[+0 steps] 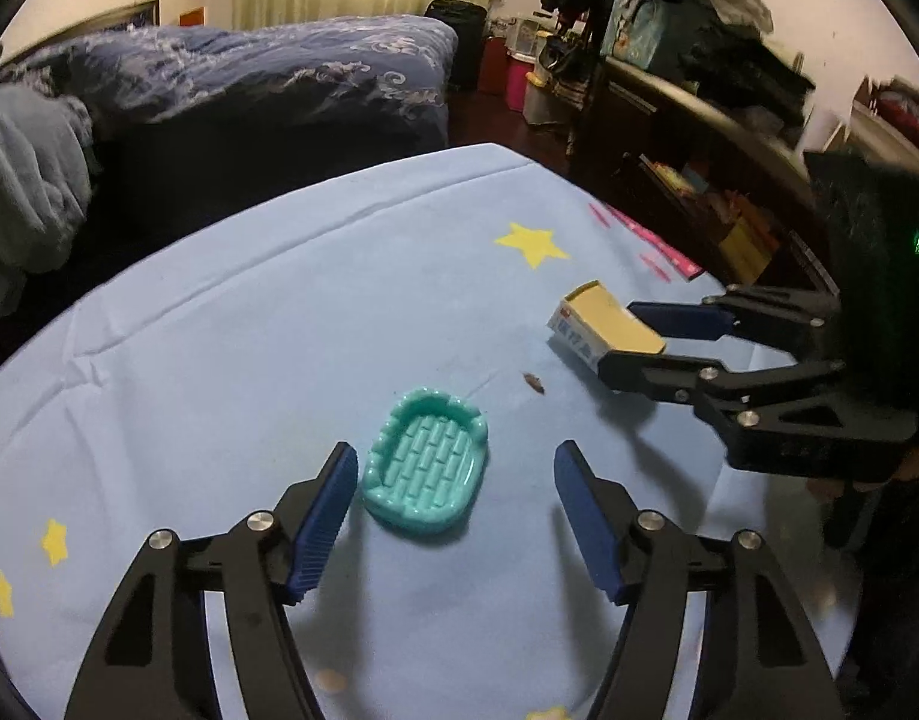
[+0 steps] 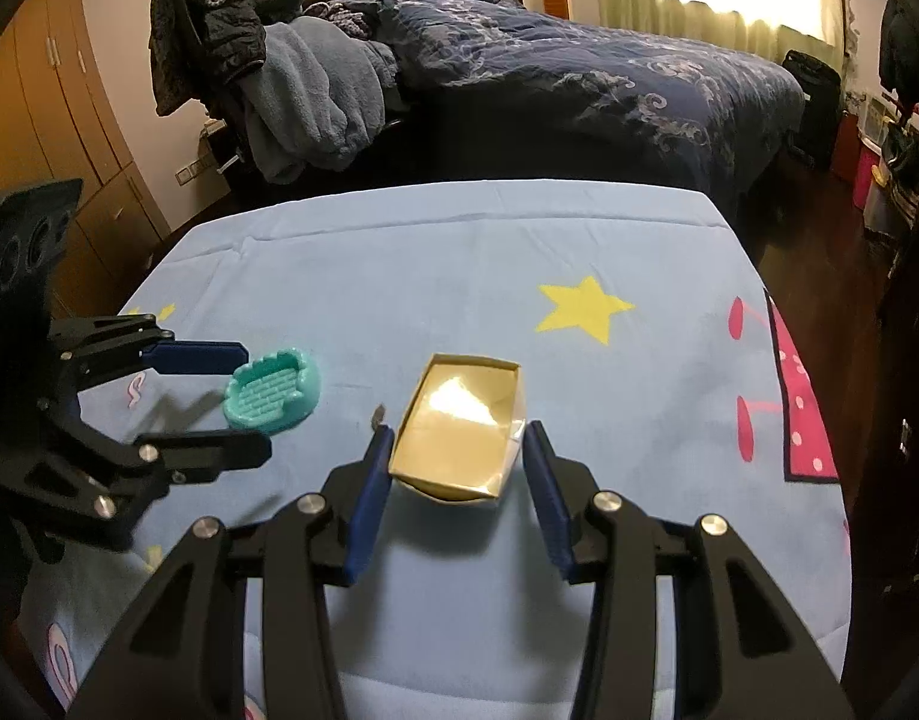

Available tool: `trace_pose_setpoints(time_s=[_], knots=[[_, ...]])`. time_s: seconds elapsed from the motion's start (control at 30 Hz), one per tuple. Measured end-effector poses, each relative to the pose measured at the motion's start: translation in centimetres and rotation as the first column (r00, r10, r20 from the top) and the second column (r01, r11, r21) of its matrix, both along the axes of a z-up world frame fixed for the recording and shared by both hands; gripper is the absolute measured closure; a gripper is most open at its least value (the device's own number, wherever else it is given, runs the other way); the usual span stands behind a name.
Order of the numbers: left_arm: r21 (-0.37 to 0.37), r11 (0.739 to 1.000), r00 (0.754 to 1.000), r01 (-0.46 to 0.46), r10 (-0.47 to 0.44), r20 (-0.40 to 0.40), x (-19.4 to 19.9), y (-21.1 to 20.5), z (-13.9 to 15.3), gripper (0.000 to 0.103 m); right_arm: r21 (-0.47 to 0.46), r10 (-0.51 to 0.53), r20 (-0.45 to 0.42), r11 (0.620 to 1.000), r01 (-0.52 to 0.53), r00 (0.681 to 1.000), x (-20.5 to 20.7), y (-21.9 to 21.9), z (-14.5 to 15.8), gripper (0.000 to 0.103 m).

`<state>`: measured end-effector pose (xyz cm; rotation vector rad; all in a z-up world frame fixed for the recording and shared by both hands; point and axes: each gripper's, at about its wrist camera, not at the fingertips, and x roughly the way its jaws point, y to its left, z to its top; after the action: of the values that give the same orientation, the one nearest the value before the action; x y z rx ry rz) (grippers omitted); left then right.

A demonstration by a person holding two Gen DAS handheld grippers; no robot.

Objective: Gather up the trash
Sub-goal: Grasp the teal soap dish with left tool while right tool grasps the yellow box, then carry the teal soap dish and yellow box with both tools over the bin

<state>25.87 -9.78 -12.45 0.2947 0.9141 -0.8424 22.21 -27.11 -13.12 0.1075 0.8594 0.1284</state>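
A teal ashtray [image 1: 426,461] lies on the light blue star-print cloth [image 1: 279,324]. My left gripper [image 1: 456,468] is open, its fingers on either side of the ashtray's near end, apart from it. A folded paper box [image 2: 459,429], open at the top with a golden inside, sits between the fingers of my right gripper [image 2: 458,441]. Its jaws touch or nearly touch the box sides. A small brown scrap [image 1: 534,383] lies on the cloth between ashtray and box. The ashtray [image 2: 273,390] and left gripper [image 2: 252,402] also show in the right wrist view.
A bed with a dark blue quilt [image 2: 579,72] stands beyond the table, with piled clothes [image 2: 291,84] at its head. A dark cluttered shelf unit [image 1: 699,138] stands to the right. The table's right edge [image 2: 819,420] has a pink print.
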Motion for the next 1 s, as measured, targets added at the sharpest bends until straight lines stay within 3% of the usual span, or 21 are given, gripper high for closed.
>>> trace_pose_setpoints(time_s=[0.1, 0.3, 0.7, 1.0], knots=[[0.042, 0.999, 1.0, -0.021, 0.021, 0.009, 0.2, -0.5, -0.5, 0.056, 0.003, -0.001, -0.001, 1.0, 0.001, 1.0, -0.2, -0.1, 0.0, 0.058], [0.127, 0.992, 0.995, -0.023, 0.01, 0.099, -1.0, -1.5, -0.7, 0.058, 0.005, -0.009, -0.003, 1.0, 0.009, 1.0, -0.5, -0.4, -0.1, 0.058], [0.109, 0.985, 0.987, -0.137, 0.126, 0.103, -1.6, -1.4, -0.7, 0.061, 0.013, -0.012, -0.01, 1.0, 0.012, 1.0, -1.7, -0.6, -0.4, 0.059], [0.0, 0.973, 0.97, -0.232, 0.232, 0.071, -3.2, -0.9, 1.6, 0.062, 0.035, -0.025, 0.046, 0.999, 0.023, 0.999, -4.5, -2.1, 1.8, 0.059]])
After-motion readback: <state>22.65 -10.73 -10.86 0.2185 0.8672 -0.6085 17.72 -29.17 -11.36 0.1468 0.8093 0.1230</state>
